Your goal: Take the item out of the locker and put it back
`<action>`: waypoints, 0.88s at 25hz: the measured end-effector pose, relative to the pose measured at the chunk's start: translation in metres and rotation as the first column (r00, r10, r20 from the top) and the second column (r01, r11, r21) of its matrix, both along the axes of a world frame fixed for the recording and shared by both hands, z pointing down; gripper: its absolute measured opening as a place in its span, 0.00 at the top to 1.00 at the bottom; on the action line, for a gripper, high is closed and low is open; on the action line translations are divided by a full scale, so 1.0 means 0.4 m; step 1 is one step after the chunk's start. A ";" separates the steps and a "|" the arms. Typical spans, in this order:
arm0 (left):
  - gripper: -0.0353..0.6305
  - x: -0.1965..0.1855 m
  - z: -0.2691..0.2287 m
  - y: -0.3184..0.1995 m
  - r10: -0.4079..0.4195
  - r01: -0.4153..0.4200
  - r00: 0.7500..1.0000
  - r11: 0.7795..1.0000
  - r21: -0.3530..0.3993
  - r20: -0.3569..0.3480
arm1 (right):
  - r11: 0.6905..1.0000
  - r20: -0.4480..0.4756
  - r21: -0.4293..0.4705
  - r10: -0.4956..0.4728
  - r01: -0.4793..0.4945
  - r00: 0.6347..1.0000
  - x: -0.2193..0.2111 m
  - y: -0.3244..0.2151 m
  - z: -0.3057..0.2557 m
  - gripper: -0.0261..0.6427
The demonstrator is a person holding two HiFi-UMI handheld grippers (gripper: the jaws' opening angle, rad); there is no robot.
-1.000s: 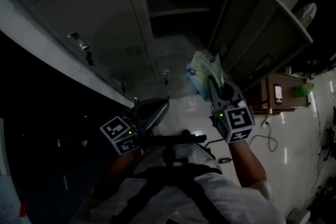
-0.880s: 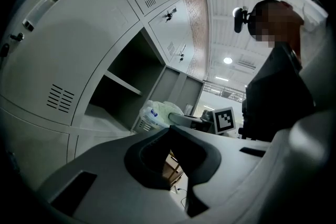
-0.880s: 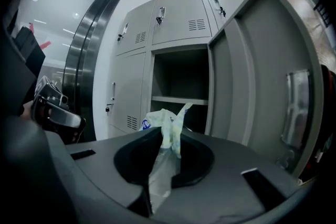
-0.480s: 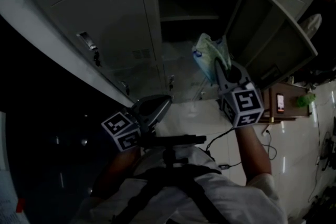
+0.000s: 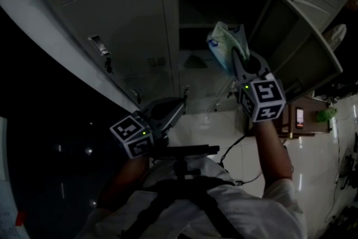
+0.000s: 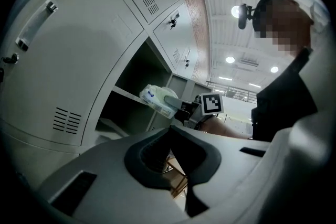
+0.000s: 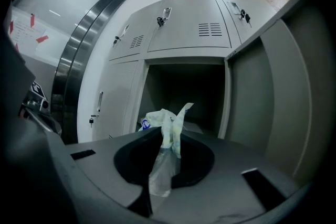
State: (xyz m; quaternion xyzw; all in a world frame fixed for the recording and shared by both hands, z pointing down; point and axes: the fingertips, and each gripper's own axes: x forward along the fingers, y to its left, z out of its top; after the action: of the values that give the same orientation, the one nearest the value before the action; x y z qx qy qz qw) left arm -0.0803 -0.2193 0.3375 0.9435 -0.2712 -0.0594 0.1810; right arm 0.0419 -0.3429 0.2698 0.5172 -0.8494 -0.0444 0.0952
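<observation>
Dim view from above: a person [image 5: 196,210] in a white shirt with dark straps stands before a bank of grey lockers [image 5: 112,25], a gripper in each hand. The right gripper [image 5: 234,60] is raised, its jaws clenched on a crumpled, pale green and white plastic bag [image 5: 224,45], whose loose end sticks up between them. The bag hangs in the air at the mouth of the one open compartment, touching nothing but the jaws; whether it has crossed the threshold cannot be told. Inside, the compartment is dark, and a shelf [image 5: 208,26] runs across it just behind the bag. The compartment's open door [image 5: 299,36] swings out on the right, just beside the right gripper. On the left the neighbouring door is closed, with a handle [image 5: 98,43], a lock below it [image 5: 106,64] and vent slots [image 5: 158,60]. The left gripper [image 5: 174,109] sits lower, near the person's chest and well apart from the bag; its jaws are together with nothing between them. On the pale tiled floor [image 5: 313,165] at the right stands a small wooden table [image 5: 310,123] carrying a lit phone [image 5: 300,115] and something green [image 5: 324,115], and a cable [image 5: 240,145] trails across the tiles
</observation>
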 end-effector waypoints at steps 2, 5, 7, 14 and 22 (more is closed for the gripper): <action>0.94 -0.001 -0.011 -0.016 -0.002 0.002 1.000 1.000 0.013 -0.001 | 1.000 -0.010 0.010 0.000 0.000 1.000 -0.008 -0.025 -0.014 0.93; 0.94 -0.002 -0.027 -0.038 -0.004 0.004 1.000 0.999 0.034 -0.001 | 1.000 -0.024 0.025 0.000 0.001 1.000 -0.024 -0.067 -0.036 0.93; 0.94 -0.001 -0.035 -0.051 -0.006 0.006 1.000 0.999 0.044 0.000 | 1.000 -0.033 0.031 -0.001 0.002 0.999 -0.036 -0.097 -0.047 0.93; 0.94 0.007 -0.061 -0.099 0.000 -0.001 1.000 0.998 0.070 0.017 | 0.999 -0.051 0.040 0.008 -0.006 0.999 -0.077 -0.197 -0.073 0.93; 0.94 0.012 -0.078 -0.138 0.011 -0.013 1.000 0.997 0.072 0.028 | 0.999 -0.079 0.031 0.026 -0.023 0.997 -0.111 -0.309 -0.084 0.93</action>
State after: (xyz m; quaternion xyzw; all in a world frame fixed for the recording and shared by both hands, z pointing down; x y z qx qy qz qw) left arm -0.0754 -0.2747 0.3064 0.9517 -0.2656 -0.0551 0.1436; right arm -0.0027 -0.4664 0.2362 0.5268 -0.8377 -0.0767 0.1215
